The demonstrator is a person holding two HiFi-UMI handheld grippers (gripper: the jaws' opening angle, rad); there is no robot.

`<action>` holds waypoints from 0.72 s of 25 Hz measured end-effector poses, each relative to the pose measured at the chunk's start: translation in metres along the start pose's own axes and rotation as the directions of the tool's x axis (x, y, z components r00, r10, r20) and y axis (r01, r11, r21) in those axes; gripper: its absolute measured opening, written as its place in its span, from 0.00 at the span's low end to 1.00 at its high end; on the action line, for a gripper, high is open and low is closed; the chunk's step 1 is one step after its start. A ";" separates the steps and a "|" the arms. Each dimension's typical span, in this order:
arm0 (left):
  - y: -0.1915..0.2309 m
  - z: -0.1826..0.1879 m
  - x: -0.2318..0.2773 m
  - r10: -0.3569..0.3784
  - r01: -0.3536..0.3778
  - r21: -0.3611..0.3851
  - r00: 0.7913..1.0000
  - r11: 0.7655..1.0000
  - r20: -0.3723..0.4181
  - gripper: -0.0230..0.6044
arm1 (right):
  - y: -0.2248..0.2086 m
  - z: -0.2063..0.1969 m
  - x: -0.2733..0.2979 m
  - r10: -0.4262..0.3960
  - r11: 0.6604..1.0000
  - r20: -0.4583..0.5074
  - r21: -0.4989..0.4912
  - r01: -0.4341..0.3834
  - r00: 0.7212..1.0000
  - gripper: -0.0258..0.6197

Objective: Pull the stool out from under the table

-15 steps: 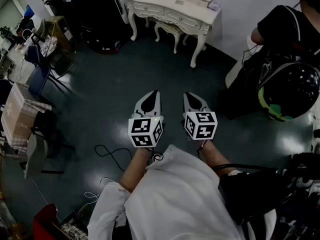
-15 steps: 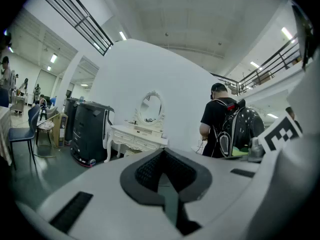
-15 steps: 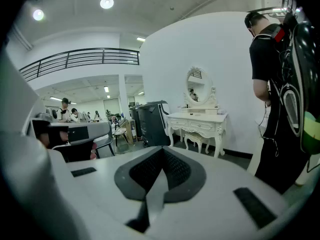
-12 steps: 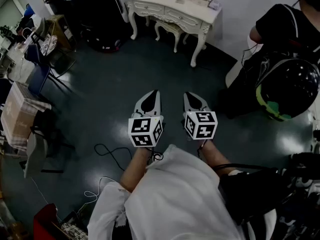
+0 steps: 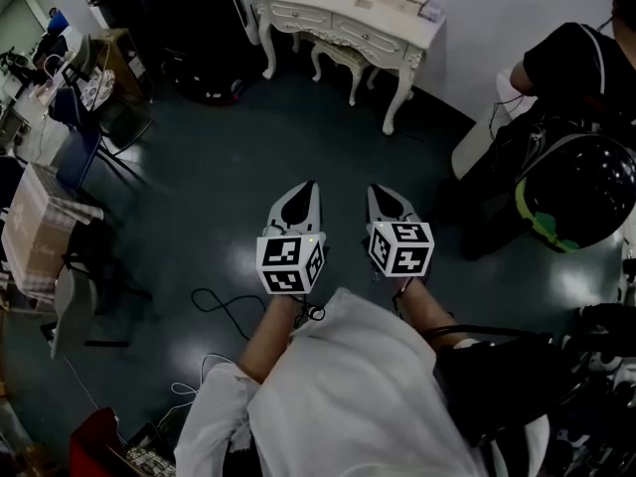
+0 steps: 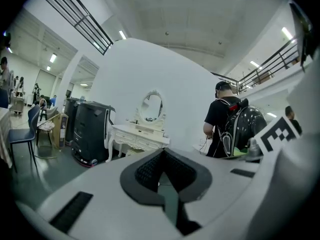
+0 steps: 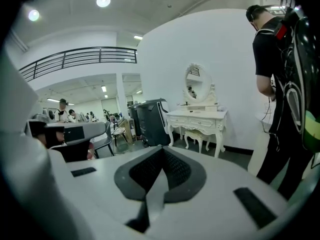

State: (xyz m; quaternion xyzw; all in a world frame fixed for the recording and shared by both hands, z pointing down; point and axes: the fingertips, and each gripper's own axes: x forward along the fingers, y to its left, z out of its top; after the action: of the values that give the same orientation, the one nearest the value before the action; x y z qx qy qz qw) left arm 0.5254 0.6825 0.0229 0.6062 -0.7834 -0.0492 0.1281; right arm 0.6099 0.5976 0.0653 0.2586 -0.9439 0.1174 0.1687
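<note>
**Dark polished floor (image 5: 229,167) separates our closed jaws from the small white carved stool (image 5: 336,58)**

We see the stool tucked under the white ornate dressing table (image 5: 348,13), between its curved legs, against the pale wall. Our left gripper (image 5: 306,189) and right gripper (image 5: 379,193) hang side by side well short of the table and point toward it. Both pairs of jaws are pressed together on nothing. Left of the table stands a tall black case (image 5: 194,28). Right of it is a person in black (image 5: 571,63).
</note>
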 end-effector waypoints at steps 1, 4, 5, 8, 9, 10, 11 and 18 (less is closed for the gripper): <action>0.004 0.001 -0.001 0.000 0.000 0.001 1.000 1.000 -0.001 0.05 | 0.001 0.000 0.002 -0.004 1.000 -0.001 0.003 0.004 1.000 0.04; 0.018 0.003 -0.003 -0.001 0.001 0.003 1.000 1.000 -0.007 0.05 | 0.003 0.000 0.009 -0.023 1.000 -0.006 0.013 0.023 1.000 0.04; 0.023 0.004 -0.003 0.000 0.000 0.005 1.000 1.000 -0.009 0.05 | 0.004 0.001 0.012 -0.030 0.999 -0.008 0.017 0.030 1.000 0.04; 0.037 0.004 -0.003 0.005 -0.004 0.008 1.000 1.000 -0.016 0.05 | 0.004 0.002 0.019 -0.049 0.998 -0.007 0.030 0.050 0.999 0.04; 0.040 0.003 -0.003 0.005 -0.005 0.006 1.000 1.000 -0.017 0.05 | 0.003 0.002 0.020 -0.055 0.998 -0.005 0.032 0.055 0.998 0.04; 0.043 0.001 -0.004 0.006 -0.006 0.005 1.000 1.000 -0.018 0.05 | 0.003 0.001 0.020 -0.060 0.998 -0.004 0.033 0.060 0.998 0.04; 0.046 0.000 -0.005 0.008 -0.008 0.004 1.000 1.000 -0.019 0.05 | 0.003 -0.001 0.020 -0.066 0.997 -0.005 0.034 0.066 0.998 0.04; 0.057 -0.009 -0.007 0.008 -0.008 -0.011 0.999 1.000 -0.031 0.05 | 0.000 -0.017 0.021 -0.100 0.994 -0.034 0.045 0.102 0.994 0.04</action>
State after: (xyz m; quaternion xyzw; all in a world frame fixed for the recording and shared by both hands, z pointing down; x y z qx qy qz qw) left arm 0.4755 0.7045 0.0437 0.6029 -0.7835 -0.0438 0.1437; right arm 0.5973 0.5932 0.0884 0.3079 -0.9238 0.1350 0.1834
